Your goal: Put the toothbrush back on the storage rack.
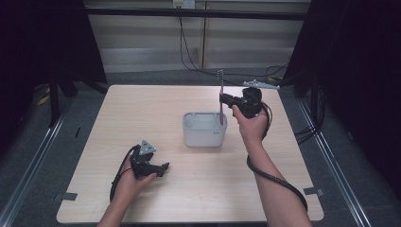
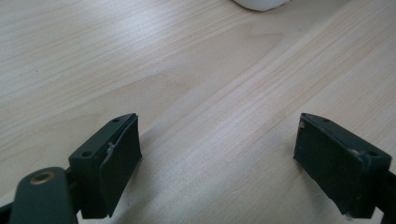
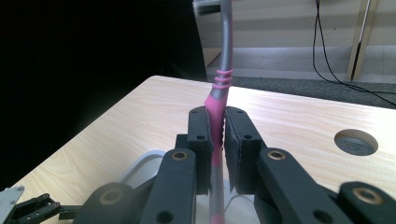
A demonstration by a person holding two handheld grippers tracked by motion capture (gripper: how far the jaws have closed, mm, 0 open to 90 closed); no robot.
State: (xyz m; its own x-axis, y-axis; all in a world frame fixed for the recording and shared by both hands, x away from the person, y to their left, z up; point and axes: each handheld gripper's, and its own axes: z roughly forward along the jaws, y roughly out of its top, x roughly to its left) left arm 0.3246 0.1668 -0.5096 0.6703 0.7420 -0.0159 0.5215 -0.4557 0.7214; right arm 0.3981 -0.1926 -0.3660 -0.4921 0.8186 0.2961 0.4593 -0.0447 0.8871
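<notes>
A pink and grey toothbrush point(image 1: 221, 97) stands upright, head up, its lower end reaching into a white rectangular holder point(image 1: 204, 129) near the table's middle. My right gripper point(image 1: 223, 100) is shut on the toothbrush's pink handle point(image 3: 217, 105), just right of the holder and above its rim. In the right gripper view the two black pads point(image 3: 236, 140) press the handle from both sides, and the grey neck rises to the bristles at the top edge. My left gripper point(image 1: 165, 167) rests low over the bare wood near the front left, open, with nothing between its fingers point(image 2: 119, 158).
The light wooden table point(image 1: 142, 109) has a round cable hole point(image 3: 356, 142) in its surface, seen in the right gripper view. Black curtains flank both sides. Cables run along the floor behind the table. A corner of the white holder point(image 2: 261, 3) shows at the top of the left gripper view.
</notes>
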